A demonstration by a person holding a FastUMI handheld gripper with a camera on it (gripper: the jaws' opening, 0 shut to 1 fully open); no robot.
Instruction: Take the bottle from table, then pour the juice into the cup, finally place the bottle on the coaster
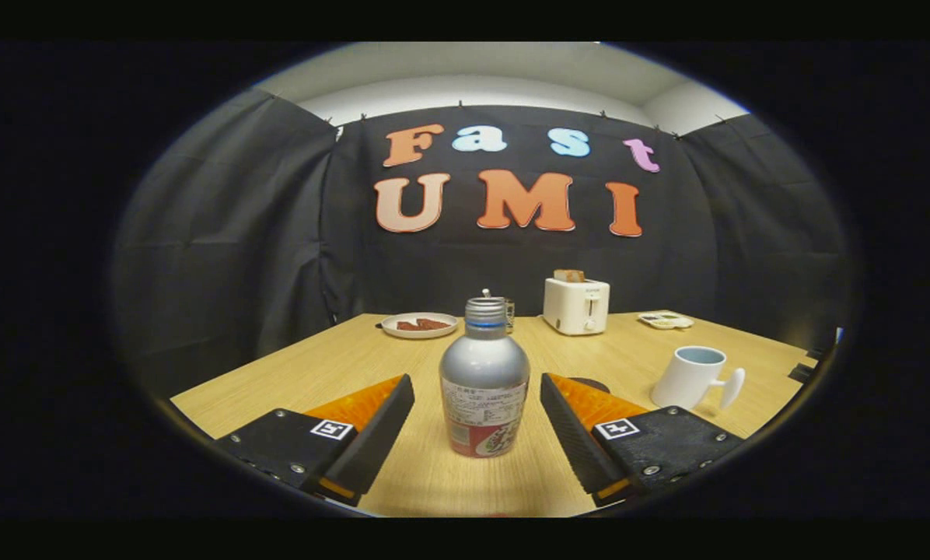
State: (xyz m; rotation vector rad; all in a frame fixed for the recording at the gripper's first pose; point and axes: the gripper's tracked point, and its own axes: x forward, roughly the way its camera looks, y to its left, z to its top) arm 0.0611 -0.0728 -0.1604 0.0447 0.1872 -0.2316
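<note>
A silver bottle (484, 379) with a grey cap and a red-and-white label stands upright on the wooden table (294, 373). It sits between the fingers of my gripper (477, 389), which is open, with a gap on each side of the bottle. A white cup (690, 376) with its handle to the right stands to the right, beyond the right finger. A dark round coaster (589, 383) peeks out just behind the right finger, mostly hidden by it.
At the back of the table stand a white toaster (575, 305) with toast in it, a white plate (419, 324) with reddish food, a small dish (666, 319) and a glass jar (505, 309) partly behind the bottle. Black cloth walls close in the booth.
</note>
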